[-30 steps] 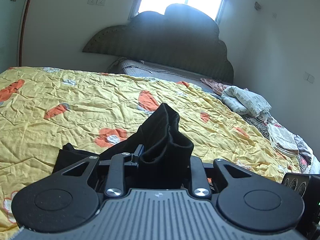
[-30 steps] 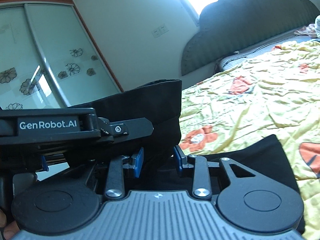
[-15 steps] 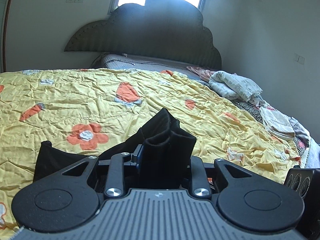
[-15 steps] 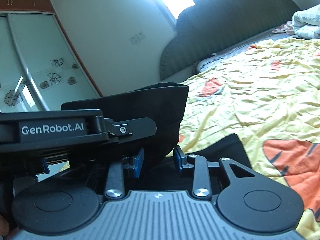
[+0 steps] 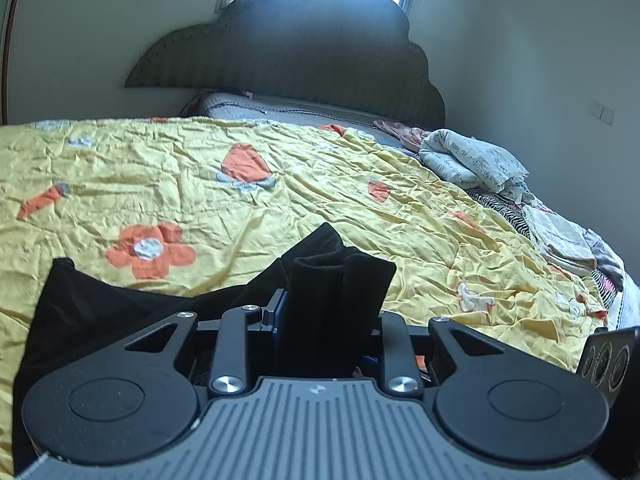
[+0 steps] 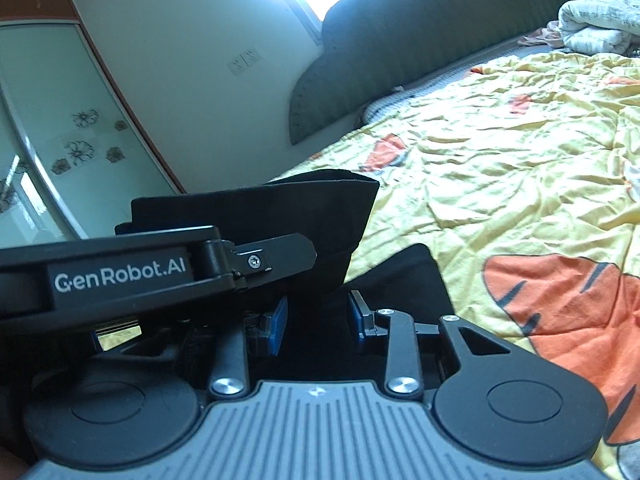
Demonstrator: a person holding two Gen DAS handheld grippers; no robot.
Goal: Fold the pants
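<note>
Gripper work first: the left gripper [image 5: 328,312] was clamped on a bunched fold of the black pants [image 5: 100,312], whose remainder lay on the yellow floral quilt [image 5: 280,184] of the bed near its foot edge. Only the left view showed the folded laundry pile [image 5: 560,240] along the bed's far side edge. Only the right view showed the mirrored wardrobe door [image 6: 44,128] and the left gripper's body [image 6: 120,272]; there the right gripper [image 6: 318,312] pinched pants [image 6: 280,216] cloth too.
</note>
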